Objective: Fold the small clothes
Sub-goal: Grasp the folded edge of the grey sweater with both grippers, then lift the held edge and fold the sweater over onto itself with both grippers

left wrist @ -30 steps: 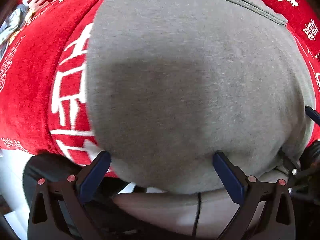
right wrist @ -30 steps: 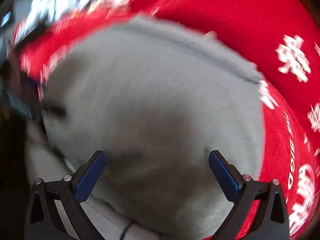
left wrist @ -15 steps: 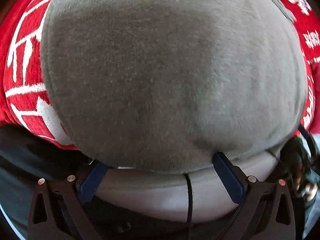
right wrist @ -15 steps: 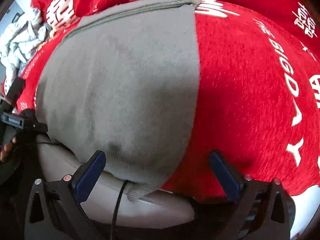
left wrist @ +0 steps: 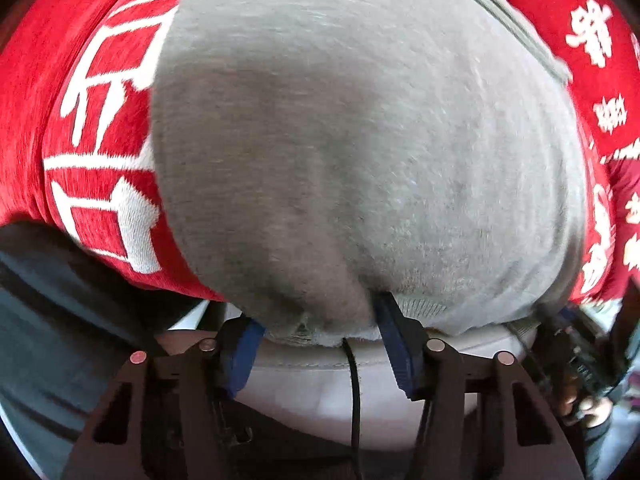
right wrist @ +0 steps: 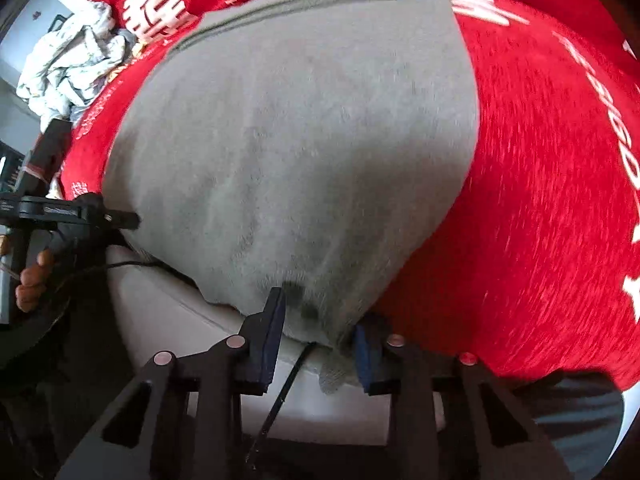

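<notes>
Left gripper (left wrist: pixel 318 322) & right gripper (right wrist: pixel 316 320): black frames, blue pads, copper-coloured screws, thin black cable.

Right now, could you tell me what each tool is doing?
Left tool: closed on the grey garment edge.
Right tool: closed on the grey garment's corner.

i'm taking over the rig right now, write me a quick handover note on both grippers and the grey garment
Left gripper: shut on the near hem of the grey garment.
Right gripper: shut on the same hem, at the near right corner.
Garment lies flat on the red blanket, near edge over the table edge.
Done: both near corners gripped.
Left: lift and carry the hem to the far edge, then further folds.
</notes>
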### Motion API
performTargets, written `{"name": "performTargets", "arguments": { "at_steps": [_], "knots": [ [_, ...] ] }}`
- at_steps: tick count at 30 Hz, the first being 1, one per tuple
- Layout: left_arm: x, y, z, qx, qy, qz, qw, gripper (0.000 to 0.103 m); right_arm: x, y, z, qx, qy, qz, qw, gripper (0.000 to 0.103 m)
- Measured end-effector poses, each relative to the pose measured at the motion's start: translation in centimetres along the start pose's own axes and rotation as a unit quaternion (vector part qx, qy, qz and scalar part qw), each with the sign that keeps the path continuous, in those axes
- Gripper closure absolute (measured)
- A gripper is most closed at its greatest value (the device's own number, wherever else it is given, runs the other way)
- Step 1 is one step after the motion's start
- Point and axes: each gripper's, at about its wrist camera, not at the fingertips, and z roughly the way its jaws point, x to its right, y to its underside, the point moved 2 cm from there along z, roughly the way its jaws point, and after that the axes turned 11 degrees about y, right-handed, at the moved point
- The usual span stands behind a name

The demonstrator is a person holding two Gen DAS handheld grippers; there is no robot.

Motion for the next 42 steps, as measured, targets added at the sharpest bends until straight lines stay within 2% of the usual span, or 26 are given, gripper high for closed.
{"name": "performTargets", "arguments": {
  "at_steps": [1,2,3,7,8,9,10,11,14,16,18,21,24,27,28,31,32,33,34,35,36,38,42],
  "knots": [
    [-0.3,-0.1,0.1,-0.001,0.007,-0.011,0.9999,0.045,0.2,0.0,0.1,-0.005,-0.013,0.004,1.0,0.058],
    [-0.7,-0.1,0.4,-0.005,0.016,-0.024,0.9996,0.045,0.1,0.1,0.2,-0.008,-0.028,0.005,1.0,0.045],
    [-1.0,-0.2,0.6,-0.008,0.022,-0.031,0.9992,0.043,0.0,0.1,0.2,-0.012,-0.031,-0.001,0.999,0.039],
    [-2.4,-0.9,0.2,-0.013,0.03,-0.041,0.9986,0.041,-1.3,-0.1,0.7,-0.016,-0.005,-0.034,0.999,0.035],
    [-2.4,-0.9,0.0,-0.012,0.025,-0.036,0.999,0.044,-1.4,-0.2,0.7,-0.017,-0.002,-0.038,0.999,0.04],
    [-1.9,-0.7,-0.2,-0.008,0.024,-0.024,0.9994,0.05,-1.5,-0.2,0.8,-0.018,-0.003,-0.037,0.999,0.064],
    [-0.7,-1.2,-0.7,-0.006,0.024,-0.014,0.9996,0.067,-1.4,-0.3,0.9,-0.019,-0.006,-0.032,0.999,0.08],
    [0.3,-0.9,-0.9,-0.003,0.02,0.003,0.9998,0.079,-1.1,-0.3,0.9,-0.02,-0.015,-0.024,0.999,0.091],
    [1.1,-0.3,-2.7,0.02,0.021,0.028,0.9992,0.082,-0.2,-0.2,-0.7,0.014,-0.057,-0.008,0.998,0.091],
    [1.9,0.9,-4.3,0.058,0.036,0.041,0.9968,0.082,0.0,-0.4,-3.1,0.075,-0.104,-0.01,0.992,0.091],
    [2.9,0.8,-6.8,0.111,0.059,0.058,0.9903,0.084,0.4,-0.8,-5.4,0.135,-0.123,-0.016,0.983,0.092],
    [3.4,-0.6,-9.5,0.17,0.073,0.078,0.9797,0.084,1.3,-1.7,-7.2,0.185,-0.129,-0.014,0.974,0.092],
    [2.4,-3.8,-10.6,0.2,0.072,0.074,0.9743,0.084,2.5,-4.4,-7.5,0.212,-0.139,0.029,0.967,0.092],
    [0.8,-8.1,-9.7,0.192,0.083,0.027,0.9776,0.084,4.7,-7.5,-6.2,0.203,-0.136,0.097,0.965,0.092],
    [0.4,-8.5,-9.2,0.182,0.092,0.008,0.9789,0.084,5.1,-8.3,-5.6,0.196,-0.134,0.114,0.965,0.092],
    [-1.0,-9.5,-7.8,0.173,0.139,-0.033,0.9745,0.077,5.1,-10.7,-3.1,0.158,-0.134,0.147,0.967,0.091],
    [-1.0,-9.6,-7.9,0.165,0.157,-0.036,0.9732,0.059,4.8,-11.1,-2.4,0.144,-0.131,0.153,0.969,0.087],
    [-1.2,-9.4,-8.0,0.152,0.189,-0.035,0.9694,0.046,4.7,-11.5,-1.5,0.128,-0.129,0.161,0.97,0.087],
    [-1.5,-9.2,-8.2,0.147,0.215,-0.038,0.9647,0.026,4.8,-11.6,-0.9,0.116,-0.133,0.166,0.97,0.087],
    [-1.7,-8.7,-8.5,0.15,0.215,-0.046,0.9639,0.018,4.8,-11.7,-0.6,0.113,-0.138,0.168,0.97,0.087],
    [-1.8,-8.2,-8.9,0.16,0.193,-0.048,0.9669,0.017,4.8,-11.6,-0.6,0.118,-0.136,0.168,0.969,0.087],
    [-1.7,-7.3,-8.9,0.156,0.163,-0.034,0.9736,0.017,4.7,-11.5,-0.5,0.124,-0.134,0.166,0.969,0.087],
    [-2.3,-5.3,-7.7,0.127,0.168,-0.046,0.9765,0.017,4.7,-11.2,-0.3,0.128,-0.135,0.168,0.968,0.087]
  ]
}}
